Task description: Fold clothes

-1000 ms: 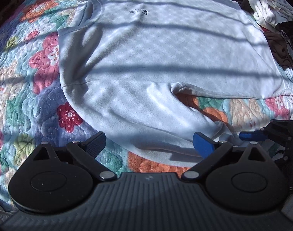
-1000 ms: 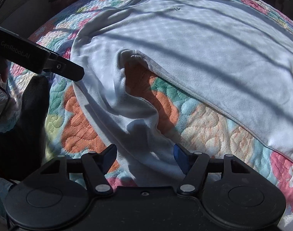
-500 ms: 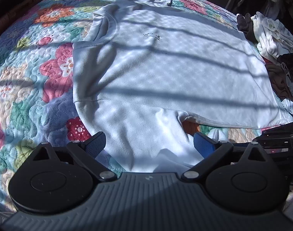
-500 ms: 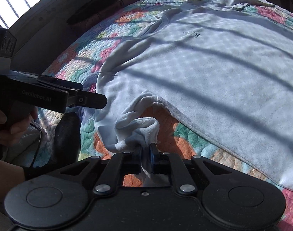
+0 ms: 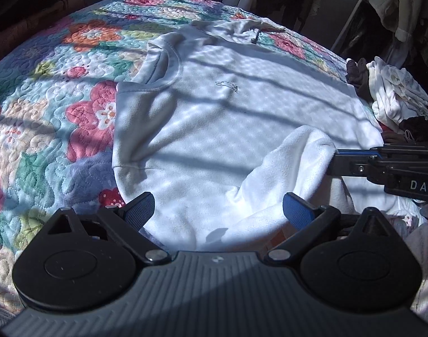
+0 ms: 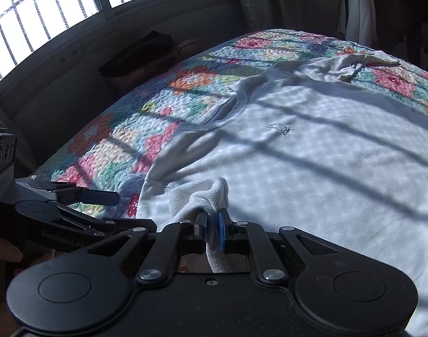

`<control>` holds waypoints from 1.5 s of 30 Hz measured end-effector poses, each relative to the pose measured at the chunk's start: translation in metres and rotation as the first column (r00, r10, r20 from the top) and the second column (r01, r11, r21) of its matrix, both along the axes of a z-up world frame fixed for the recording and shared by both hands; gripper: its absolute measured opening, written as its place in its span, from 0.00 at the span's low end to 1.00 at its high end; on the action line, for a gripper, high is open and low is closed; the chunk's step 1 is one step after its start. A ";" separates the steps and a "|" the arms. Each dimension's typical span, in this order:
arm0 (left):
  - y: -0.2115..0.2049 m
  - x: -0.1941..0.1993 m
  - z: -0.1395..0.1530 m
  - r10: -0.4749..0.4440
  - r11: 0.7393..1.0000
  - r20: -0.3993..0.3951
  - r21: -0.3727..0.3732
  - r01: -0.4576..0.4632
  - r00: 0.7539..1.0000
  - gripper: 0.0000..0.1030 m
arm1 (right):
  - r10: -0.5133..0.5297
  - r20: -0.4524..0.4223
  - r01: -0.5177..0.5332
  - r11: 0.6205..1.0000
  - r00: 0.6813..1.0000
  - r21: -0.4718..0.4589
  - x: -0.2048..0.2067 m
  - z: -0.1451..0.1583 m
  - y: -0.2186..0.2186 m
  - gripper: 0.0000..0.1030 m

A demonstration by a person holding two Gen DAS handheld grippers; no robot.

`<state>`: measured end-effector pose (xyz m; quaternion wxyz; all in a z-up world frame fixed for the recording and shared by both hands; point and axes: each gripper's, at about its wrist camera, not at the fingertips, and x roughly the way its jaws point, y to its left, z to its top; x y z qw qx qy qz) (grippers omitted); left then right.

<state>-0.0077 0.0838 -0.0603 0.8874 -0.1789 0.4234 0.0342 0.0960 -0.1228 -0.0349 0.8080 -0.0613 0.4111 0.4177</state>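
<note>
1. The white sweatshirt [image 5: 242,129] lies face up and spread on the bed, collar to the far left of the left gripper [image 5: 218,210], a small chest mark ahead of it.
2. The right gripper [image 6: 212,224] is clenched on the sleeve [image 6: 202,193], which bunches up just ahead of its fingertips and hangs raised over the sweatshirt's body.
3. The left gripper is released, its jaws wide apart with cloth lying below and between them, gripping nothing.
4. Risk: the pinch holds only a small gather of soft fleece. A quick pull could slide it out, and the sleeve would drop in a crumpled heap rather than a flat fold.
5. Risk: with nothing pinning the shoulder, dragging the sleeve across could tow the whole body along and skew the garment.
6. Risk: the far sleeve [image 6: 351,67] is already rumpled beyond the right gripper, so a later fold there may trap creases.
7. The bed carries a floral quilt [image 5: 59,118], padded and grippy-looking. Barred window [image 6: 45,14] light stripes the cloth with shadow, which may hide edges.
8. A pile of clothes [image 5: 393,98] sits to the right of the left gripper, with hanging garments behind.
</note>
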 end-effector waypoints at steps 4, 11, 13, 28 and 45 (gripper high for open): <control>0.000 -0.001 0.001 0.002 1.000 0.019 -0.012 -0.002 1.000 0.96 | -0.034 0.042 0.033 0.999 0.999 0.004 0.014 0.014 0.007 0.11; 0.001 0.011 -0.005 0.002 1.000 0.017 -0.005 -0.002 1.000 0.98 | -0.057 0.058 0.056 0.998 0.997 0.024 0.024 0.020 0.016 0.11; 0.002 0.021 -0.011 0.000 1.000 -0.002 0.012 0.000 1.000 0.96 | -0.085 0.048 0.083 0.996 0.995 0.043 0.026 0.018 0.019 0.11; 0.018 0.095 -0.026 0.023 0.982 0.012 0.189 -0.025 1.000 0.20 | -0.160 0.126 0.157 0.987 0.979 0.039 0.062 -0.011 0.040 0.12; 0.027 0.087 -0.035 0.090 0.968 -0.007 0.237 -0.085 0.996 0.45 | 0.163 0.072 -0.147 0.972 0.984 -0.182 0.018 -0.069 0.000 0.50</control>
